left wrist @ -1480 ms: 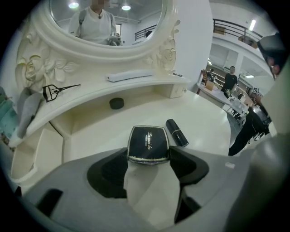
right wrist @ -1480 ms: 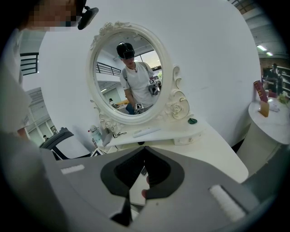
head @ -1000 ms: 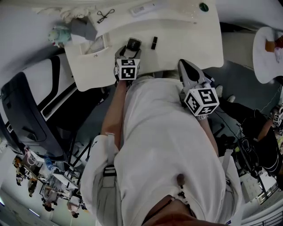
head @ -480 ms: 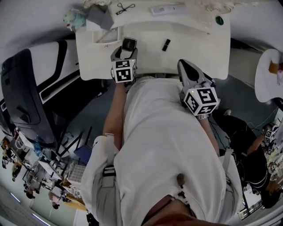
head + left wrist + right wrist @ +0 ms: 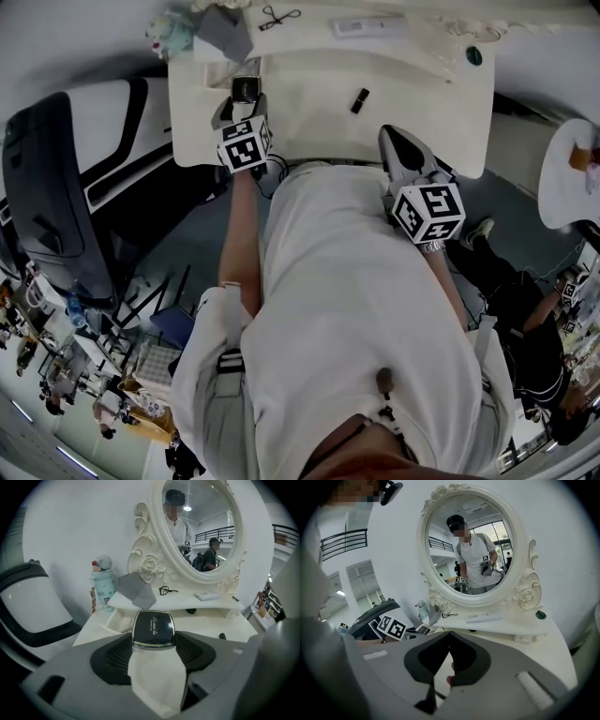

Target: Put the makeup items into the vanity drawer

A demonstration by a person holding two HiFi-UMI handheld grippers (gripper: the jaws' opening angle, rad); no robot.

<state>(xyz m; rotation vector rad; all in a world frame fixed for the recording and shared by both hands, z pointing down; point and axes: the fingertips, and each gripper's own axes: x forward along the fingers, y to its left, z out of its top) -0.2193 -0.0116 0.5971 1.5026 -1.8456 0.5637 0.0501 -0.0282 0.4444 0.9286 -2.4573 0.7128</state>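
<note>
1. Pinching a black compact by its silver-rimmed sides, the left gripper has its jaws closed on the case; the lid with script lettering faces the camera.
2. Seen from the head view, the compact hangs over the left end of the white vanity surface, near the open drawer but not inside it.
3. Jaws of the right gripper are pressed together at the tips with nothing between them; it hovers at the surface's near edge, well apart from the left one.
4. One small black tube lies on the surface between the two grippers.
5. Behind, an oval mirror in a carved white frame stands over a raised shelf; an eyelash curler and a flat white case lie on that shelf; a pale green bottle stands at its left end.
</note>
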